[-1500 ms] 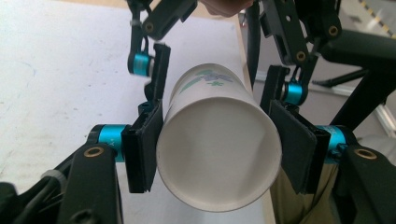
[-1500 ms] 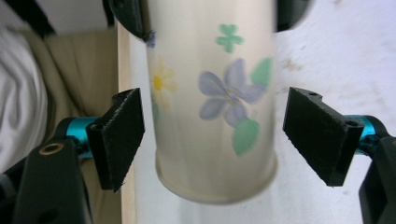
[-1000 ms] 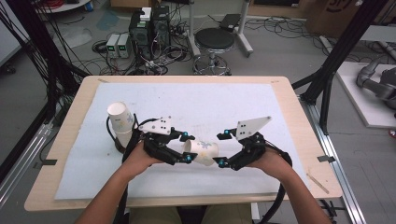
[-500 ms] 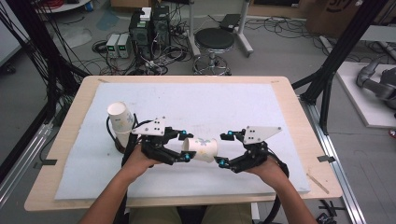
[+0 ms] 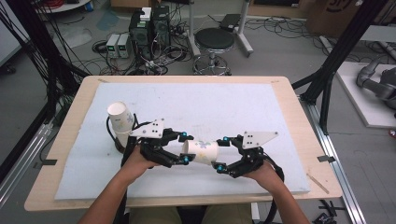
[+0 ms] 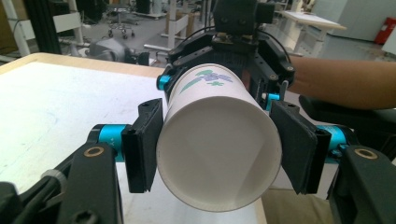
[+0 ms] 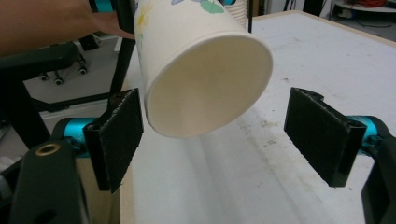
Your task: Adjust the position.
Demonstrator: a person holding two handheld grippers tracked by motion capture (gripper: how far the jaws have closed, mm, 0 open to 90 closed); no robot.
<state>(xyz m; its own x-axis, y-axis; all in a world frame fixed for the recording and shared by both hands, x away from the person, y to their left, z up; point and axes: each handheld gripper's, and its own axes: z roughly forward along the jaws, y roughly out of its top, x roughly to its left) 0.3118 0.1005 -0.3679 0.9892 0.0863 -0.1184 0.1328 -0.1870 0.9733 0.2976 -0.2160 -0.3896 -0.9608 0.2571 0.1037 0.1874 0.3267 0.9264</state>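
1. Left gripper [image 5: 183, 148] clenched on a white paper cup [image 5: 201, 152], pads pressed to both sides of its base, the cup lying level above the white mat [image 5: 224, 107]
2. Right gripper [image 5: 223, 154], jaws released, stands wide around the cup's open mouth, pads clear of it
3. Cup bears a green and purple flower print; no readable writing
4. A stack of cups [image 5: 119, 122] stands upright at the mat's left

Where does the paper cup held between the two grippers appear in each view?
High view: paper cup lies sideways at lower centre, clamped by the left gripper.
Left gripper view: cup at centre, closed base toward the camera.
Right gripper view: cup at upper centre, open mouth toward the camera.
Shared landmark: white mat.
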